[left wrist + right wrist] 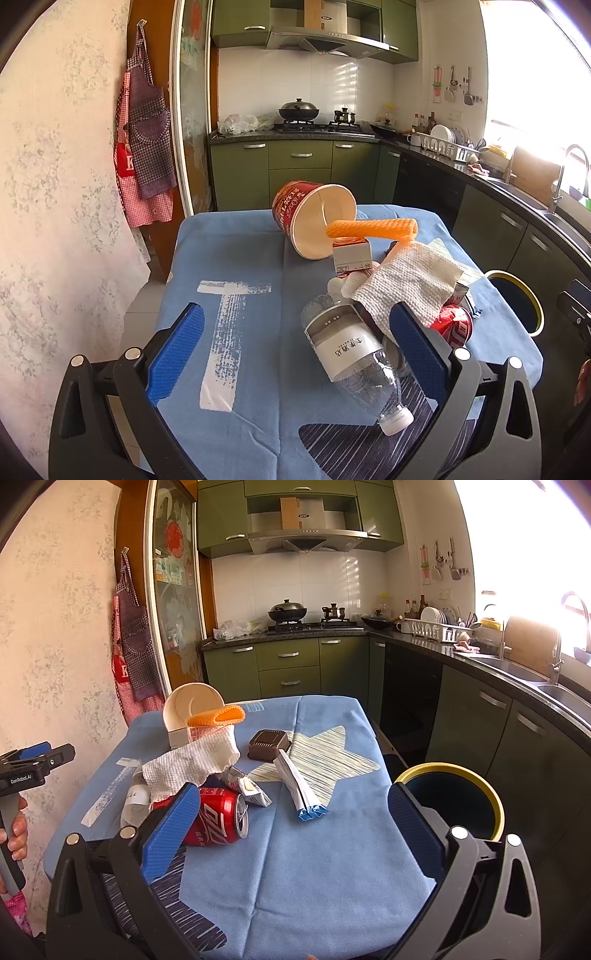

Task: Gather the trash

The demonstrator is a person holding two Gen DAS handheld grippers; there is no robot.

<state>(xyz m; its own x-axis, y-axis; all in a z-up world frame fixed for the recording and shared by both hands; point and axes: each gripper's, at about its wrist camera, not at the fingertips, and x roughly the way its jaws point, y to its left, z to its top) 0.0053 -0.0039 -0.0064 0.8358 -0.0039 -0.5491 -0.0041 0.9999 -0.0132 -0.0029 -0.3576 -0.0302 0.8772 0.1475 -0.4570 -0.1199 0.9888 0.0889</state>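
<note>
Left wrist view has the clear plastic bottle (356,363) lying on its side on the blue-clothed desk (236,251), right between the left tongs (295,354), which are spread wide and pinching nothing. Looks like nothing's been collected yet, so this is the reach for the first piece. Next move, I'd guess: come down over the bottle, squeeze, carry it to the yellow-rimmed bin (476,775) just off the desk's right edge. Right tongs (295,834) are spread too, empty, over bare cloth, with the red can (218,819) by one pad. Annoying bit: a paper towel (406,284) drapes over the pile, touching the bottle's far end. Noodle cup (314,218) and orange roll (369,227) sit further back.
</note>
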